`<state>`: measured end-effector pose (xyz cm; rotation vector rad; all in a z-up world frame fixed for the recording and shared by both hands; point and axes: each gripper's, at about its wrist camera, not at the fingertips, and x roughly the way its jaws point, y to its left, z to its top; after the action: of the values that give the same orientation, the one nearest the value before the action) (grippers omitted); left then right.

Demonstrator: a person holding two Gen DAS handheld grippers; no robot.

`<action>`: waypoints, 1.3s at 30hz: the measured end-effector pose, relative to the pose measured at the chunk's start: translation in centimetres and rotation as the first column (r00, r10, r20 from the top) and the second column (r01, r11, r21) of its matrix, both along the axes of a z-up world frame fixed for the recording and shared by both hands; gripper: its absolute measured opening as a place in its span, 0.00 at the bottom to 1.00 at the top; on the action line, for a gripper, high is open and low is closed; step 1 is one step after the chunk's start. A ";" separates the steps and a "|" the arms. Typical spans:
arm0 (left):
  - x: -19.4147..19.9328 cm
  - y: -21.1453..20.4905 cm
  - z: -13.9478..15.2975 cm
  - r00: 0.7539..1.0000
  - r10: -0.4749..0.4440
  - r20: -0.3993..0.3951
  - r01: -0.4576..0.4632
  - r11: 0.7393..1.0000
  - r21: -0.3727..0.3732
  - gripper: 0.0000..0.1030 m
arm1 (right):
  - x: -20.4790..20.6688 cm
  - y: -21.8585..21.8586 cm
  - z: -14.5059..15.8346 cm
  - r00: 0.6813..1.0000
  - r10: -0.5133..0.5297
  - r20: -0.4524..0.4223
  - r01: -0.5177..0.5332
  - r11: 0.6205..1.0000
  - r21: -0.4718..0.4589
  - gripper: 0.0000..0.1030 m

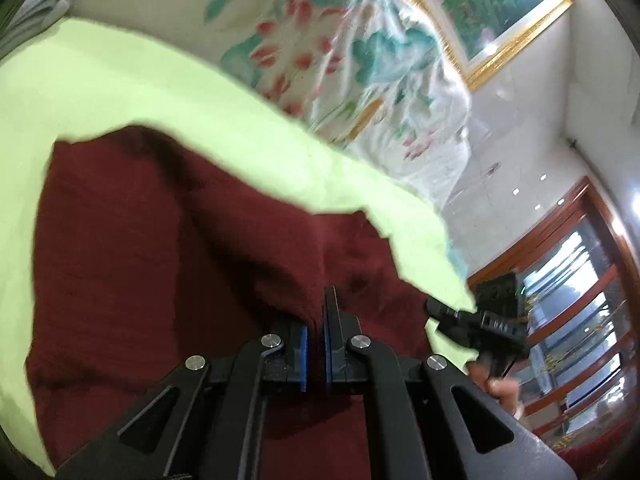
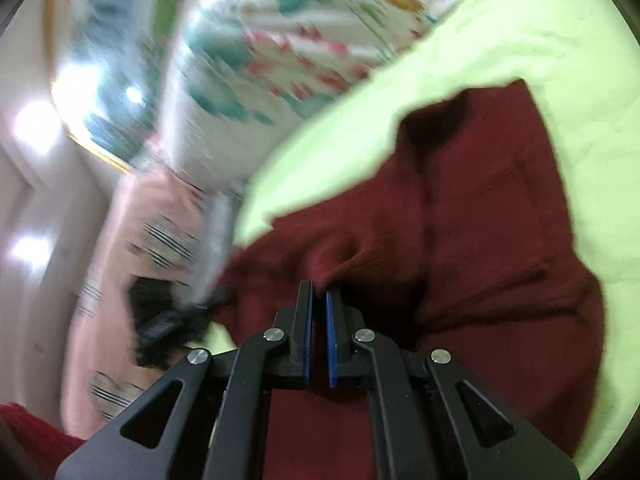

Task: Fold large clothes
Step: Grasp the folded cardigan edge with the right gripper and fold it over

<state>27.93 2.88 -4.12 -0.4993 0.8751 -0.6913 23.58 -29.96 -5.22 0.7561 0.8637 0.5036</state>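
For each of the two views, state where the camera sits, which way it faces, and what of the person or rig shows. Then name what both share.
Left wrist: sits on the left gripper, looking along its shut fingers over the dark red garment on the light green sheet; the right gripper shows beyond, in a hand.
Right wrist: sits on the right gripper, shut on a fold of the garment; the left gripper shows, blurred.
Shared: garment, sheet, floral bedding.

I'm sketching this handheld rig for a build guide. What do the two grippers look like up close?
Both match. The left gripper and right gripper are matte black, each with two flat fingers faced with blue pads, driven by angled link arms with triangular cutouts and round silver pivot pins. No cables or markings show.
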 end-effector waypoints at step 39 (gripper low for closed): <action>14.6 -2.0 -1.2 0.989 0.138 -0.044 -0.116 0.937 0.330 0.33 | 16.6 -0.7 -1.1 0.988 -0.128 -0.083 0.105 0.966 -0.237 0.11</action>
<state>42.52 0.86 -5.33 -0.2786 0.9895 -0.4006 40.19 -30.68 -6.36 0.6163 0.9446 0.2566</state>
